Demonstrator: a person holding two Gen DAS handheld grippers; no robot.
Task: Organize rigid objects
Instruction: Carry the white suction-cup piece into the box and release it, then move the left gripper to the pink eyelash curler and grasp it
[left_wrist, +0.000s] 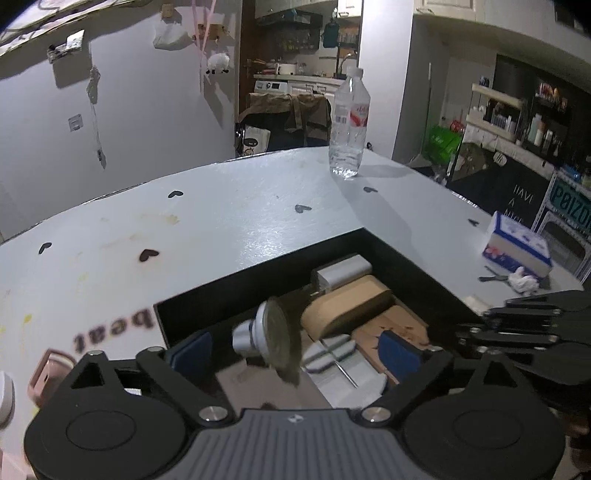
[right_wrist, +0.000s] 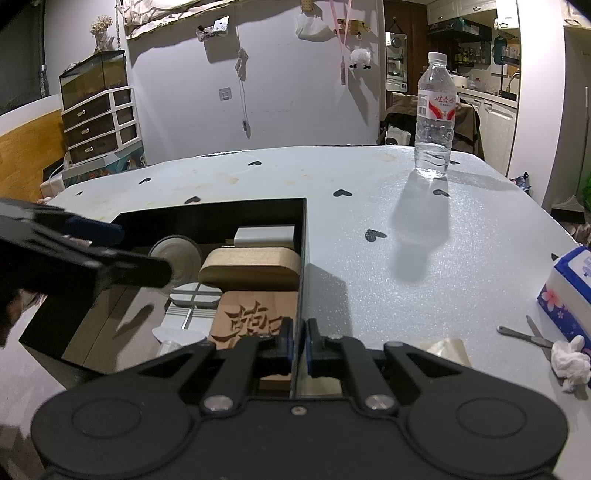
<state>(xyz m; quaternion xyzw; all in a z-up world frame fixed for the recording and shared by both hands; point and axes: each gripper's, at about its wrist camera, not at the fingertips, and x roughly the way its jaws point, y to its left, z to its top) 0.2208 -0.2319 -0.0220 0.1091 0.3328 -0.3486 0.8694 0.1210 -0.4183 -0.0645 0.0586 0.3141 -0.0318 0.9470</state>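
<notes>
Farthest left on the pale grey tabletop (left_wrist: 229, 221), a pink rounded case (left_wrist: 46, 376) is lying just beside the black open-topped box (right_wrist: 207, 212), not yet stowed. Over the box's left half the left gripper (left_wrist: 291, 350) is hovering with its blue-padded fingers (left_wrist: 192, 350) spread wide and released; a round metal disc with a silver stub (left_wrist: 266, 332) is sitting blurred between them, touching neither pad, and seems to be dropping or just let go into the box. Judging by this, the step in hand is stowing that disc among the pieces already packed: a small grey rectangular block (right_wrist: 265, 236) at the back, a tan rounded wooden block (right_wrist: 251, 267) in front of it, a grey grooved plate (right_wrist: 195, 295) and a carved wooden board (right_wrist: 255, 317) nearest the camera.

At the box's right wall the right gripper (right_wrist: 299, 345) is clenched on the thin wall edge, steadying the box. Next, the left gripper probably needs to lift clear without catching the box rim, then fetch another loose item.

Farther right, a clear plastic water bottle (right_wrist: 435, 118) is standing well apart at the far edge. Near the right edge a blue floral tissue box (right_wrist: 569, 288), small metal scissors (right_wrist: 524, 334) and a crumpled white tissue (right_wrist: 570, 360) are lying close together, away from the working path.
</notes>
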